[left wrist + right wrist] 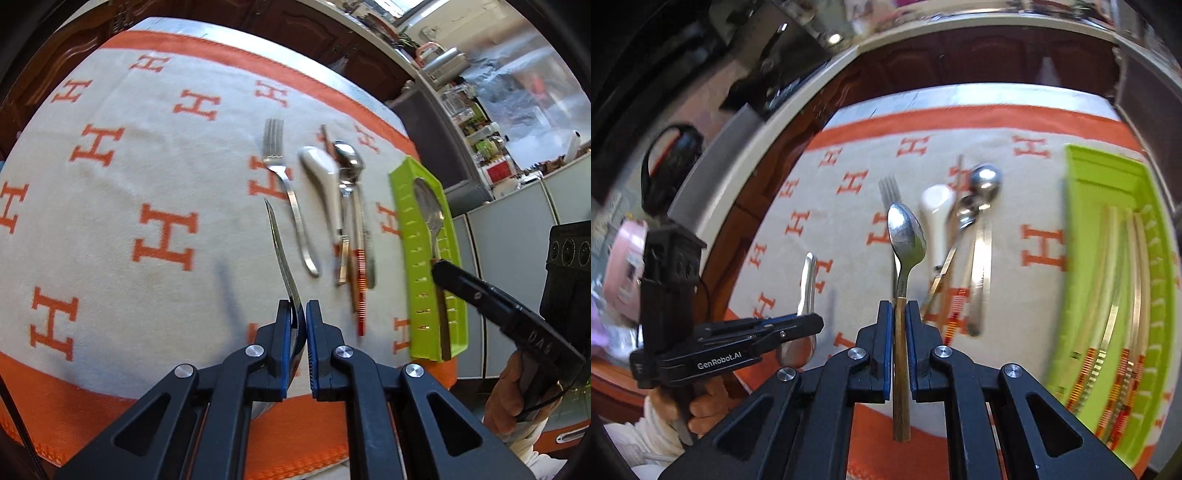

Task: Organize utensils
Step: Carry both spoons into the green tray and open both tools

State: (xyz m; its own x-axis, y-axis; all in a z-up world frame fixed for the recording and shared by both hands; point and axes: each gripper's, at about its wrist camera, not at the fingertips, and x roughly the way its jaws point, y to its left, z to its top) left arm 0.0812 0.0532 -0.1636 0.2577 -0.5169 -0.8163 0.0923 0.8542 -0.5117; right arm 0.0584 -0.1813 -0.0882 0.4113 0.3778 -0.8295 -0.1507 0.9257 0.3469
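— Green plastic tray [1082, 166] along the cloth's right edge: what's in it so far?

— Chopsticks with red-and-gold banded ends [1108, 325], lying lengthwise. Nothing else that I can make out in the blur.

— And the grippers?

— Both are clenched on something. The right gripper [899, 314] grips a wooden-handled spoon [905, 236] by its handle, bowl pointing away, clear of the orange-and-cream cloth [110, 229]. The left gripper [299, 314] pinches a metal utensil [280, 251], seen edge-on, so I can't tell which kind.

— What's left on the cloth?

— A fork [284, 177], a white ceramic spoon [325, 181] and a blurred bundle of metal spoons and more chopsticks [354, 206], all near the middle, left of the tray.

— So how far along?

— Roughly partway, I'd judge: some chopsticks are stowed, two pieces are lifted, and the middle cluster is not yet sorted.
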